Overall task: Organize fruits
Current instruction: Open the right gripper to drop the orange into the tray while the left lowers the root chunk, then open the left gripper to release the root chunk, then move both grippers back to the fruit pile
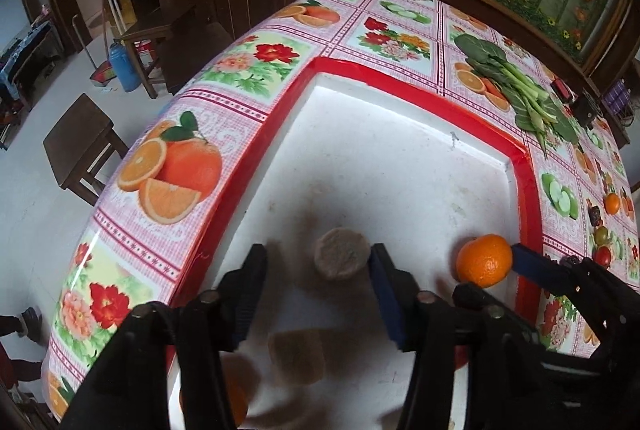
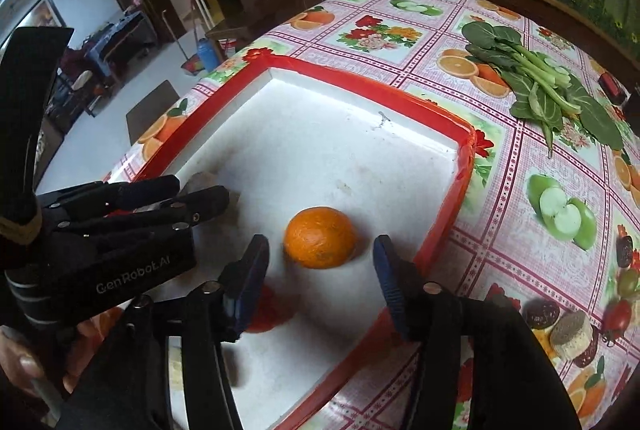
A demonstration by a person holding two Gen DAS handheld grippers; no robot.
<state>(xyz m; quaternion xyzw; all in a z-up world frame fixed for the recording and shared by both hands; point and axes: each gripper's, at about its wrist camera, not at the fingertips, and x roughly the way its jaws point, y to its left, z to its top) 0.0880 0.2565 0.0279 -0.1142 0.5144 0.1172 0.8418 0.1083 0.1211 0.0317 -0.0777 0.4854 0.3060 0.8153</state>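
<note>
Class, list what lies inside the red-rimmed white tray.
Inside the tray: an orange, a brownish round fruit and a red fruit, partly covered by the right hand-held gripper. Anything beneath it is unseen.

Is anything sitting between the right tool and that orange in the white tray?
Nothing visible. The orange sits on the tray floor just ahead of the open right tool, with bare tray between its fingers and the fruit.

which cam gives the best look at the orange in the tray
The right wrist view: the orange sits whole and centred on the white tray, between the open right gripper fingers. The left wrist view shows the orange at its right side, pressed between that gripper's fingers and smaller.
</note>
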